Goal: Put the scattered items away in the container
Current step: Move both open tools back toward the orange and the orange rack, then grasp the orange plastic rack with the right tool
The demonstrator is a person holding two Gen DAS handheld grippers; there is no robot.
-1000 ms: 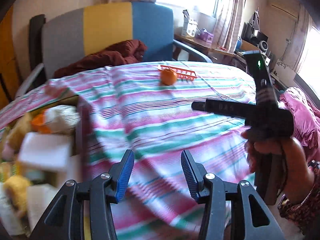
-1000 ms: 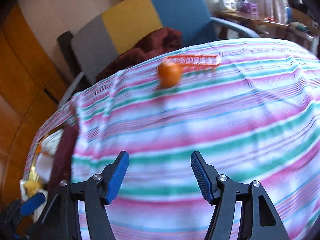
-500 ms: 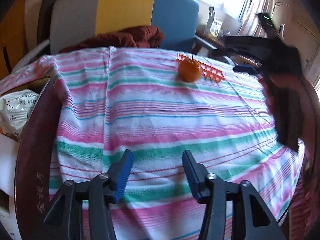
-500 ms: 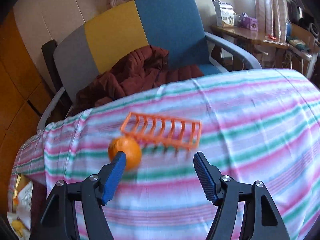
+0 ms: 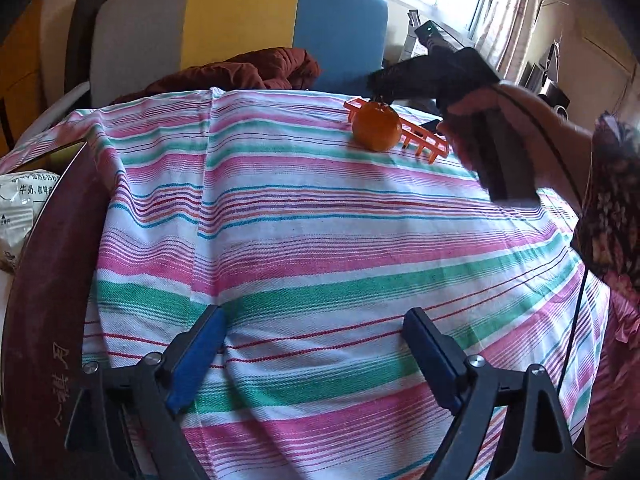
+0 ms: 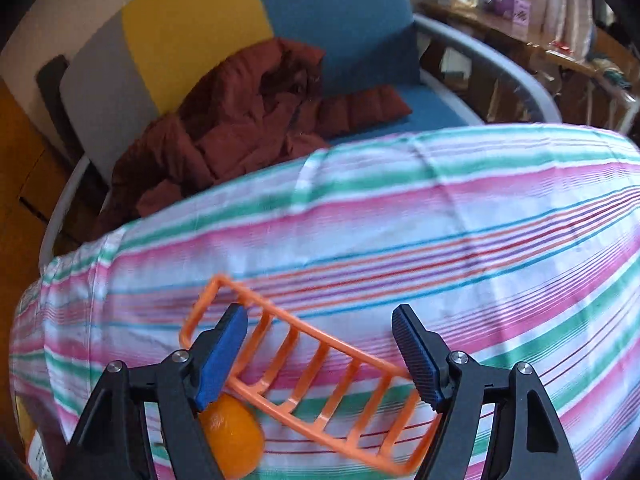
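The left gripper (image 5: 314, 354) is hovering over the near part of the striped cloth (image 5: 304, 216) covering the surface, its jaws opening wide with only cloth showing between them. Far across the cloth, an orange (image 5: 377, 126) is sitting just in front of an orange plastic rack (image 5: 420, 138), the two touching or nearly so. The right gripper (image 6: 320, 354) is reaching down over that rack (image 6: 316, 384); its jaws are opening, the rack is lying between them, and the pads are not pressing on it. In the right wrist view the orange (image 6: 236, 440) is lying near the left jaw, partly hidden behind it. A hand (image 5: 516, 128) is holding the right gripper's black body at the far right of the cloth. At the left edge, a dark red container (image 5: 48, 280) is standing beside the surface with a white packet (image 5: 20, 208) inside. Behind the surface, a grey, yellow and blue chair (image 5: 240, 20) is carrying a crumpled dark red jacket (image 5: 248, 74)
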